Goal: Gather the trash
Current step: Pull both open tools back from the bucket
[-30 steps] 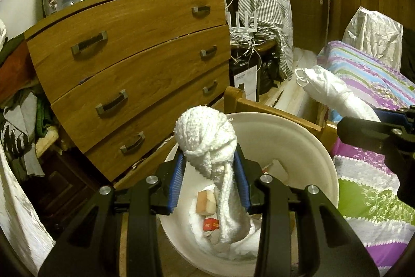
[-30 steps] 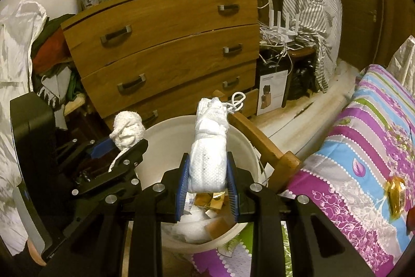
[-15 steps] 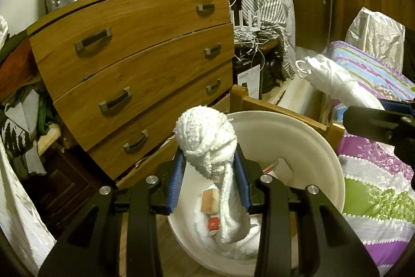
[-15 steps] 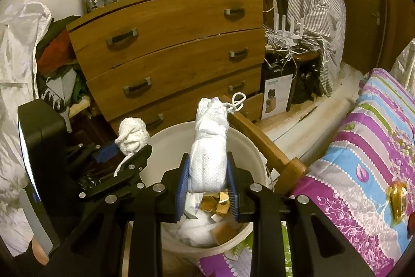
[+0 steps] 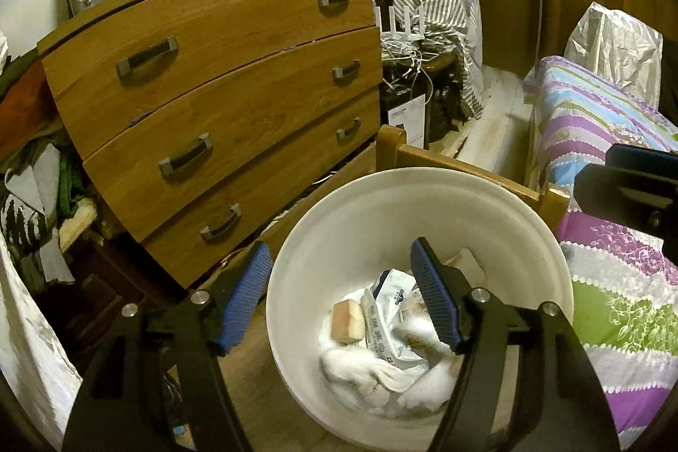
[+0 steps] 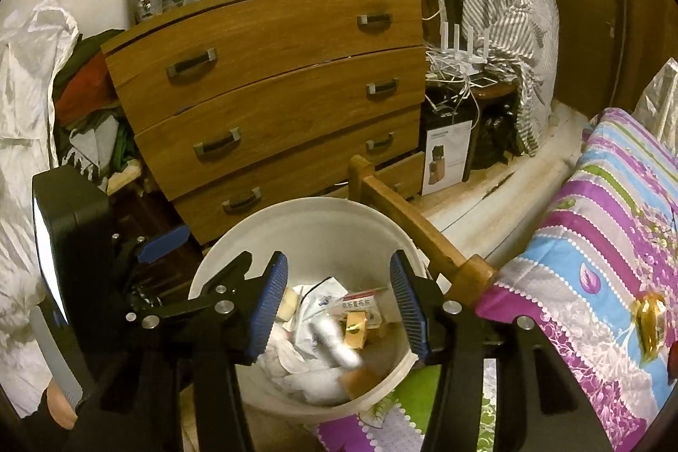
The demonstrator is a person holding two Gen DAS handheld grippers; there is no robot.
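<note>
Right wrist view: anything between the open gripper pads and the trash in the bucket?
No. In the right wrist view the right gripper is open over the white bucket; only a blurred white bundle shows below, among the trash.

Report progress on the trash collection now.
Done: both white wads now lie in the white bin with wrappers. In hand: nothing; the left hand-held gripper and right hand-held gripper hang open above it. Left: a gold wrapper on the bedspread.

My left hand-held gripper (image 5: 341, 297), matte black angular arms, ribbed blue finger pads (image 5: 248, 297), round silver screws at pivots, my right hand-held gripper (image 6: 339, 306) identical, bare skin at lower left.
</note>
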